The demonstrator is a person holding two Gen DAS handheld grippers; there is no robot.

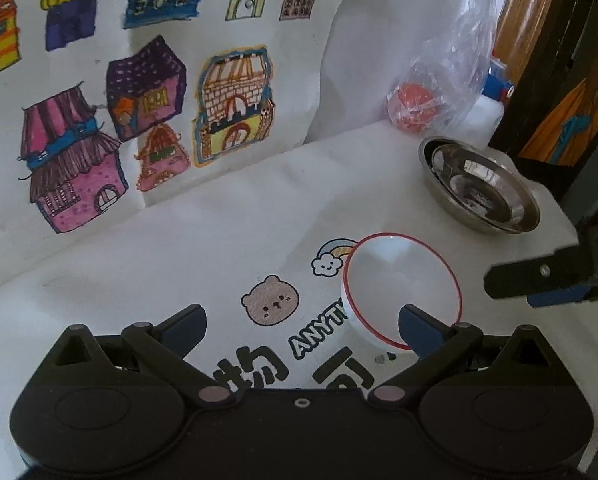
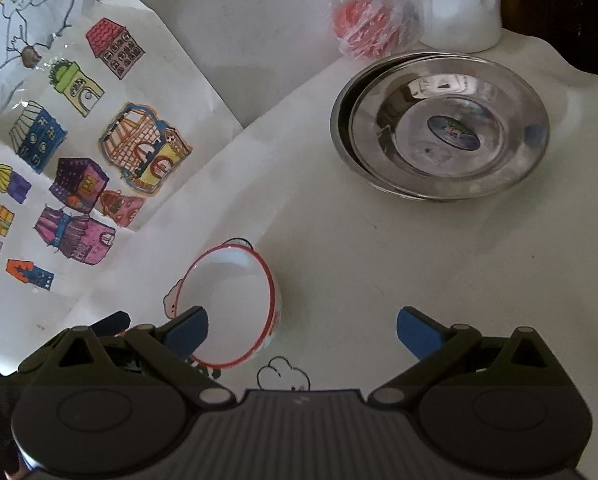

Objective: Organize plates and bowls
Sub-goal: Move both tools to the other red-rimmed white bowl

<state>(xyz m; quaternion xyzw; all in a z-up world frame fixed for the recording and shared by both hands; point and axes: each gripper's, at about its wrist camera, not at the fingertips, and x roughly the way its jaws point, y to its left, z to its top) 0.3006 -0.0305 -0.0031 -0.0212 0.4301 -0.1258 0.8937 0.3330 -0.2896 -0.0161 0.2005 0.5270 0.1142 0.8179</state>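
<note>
Bowl [image 1: 403, 292], white with a red rim, sits upright on the white printed tablecloth [image 1: 227, 232], mouth facing up; being round, it has no long axis to line up with; steel plates [image 2: 443, 128], one nested in the other, lie well apart from it toward the table's far corner, beside a bagged orange ball [image 2: 363, 24]. Left gripper [image 1: 299, 328] hovers with its jaws spread wide and empty, the bowl just ahead and to its right, one blue pad overlapping the near rim in view; right gripper [image 2: 303, 328], equally spread and empty, has the bowl ahead to its left. Neither touches it; judging by overlap, both look about equally near.
</note>
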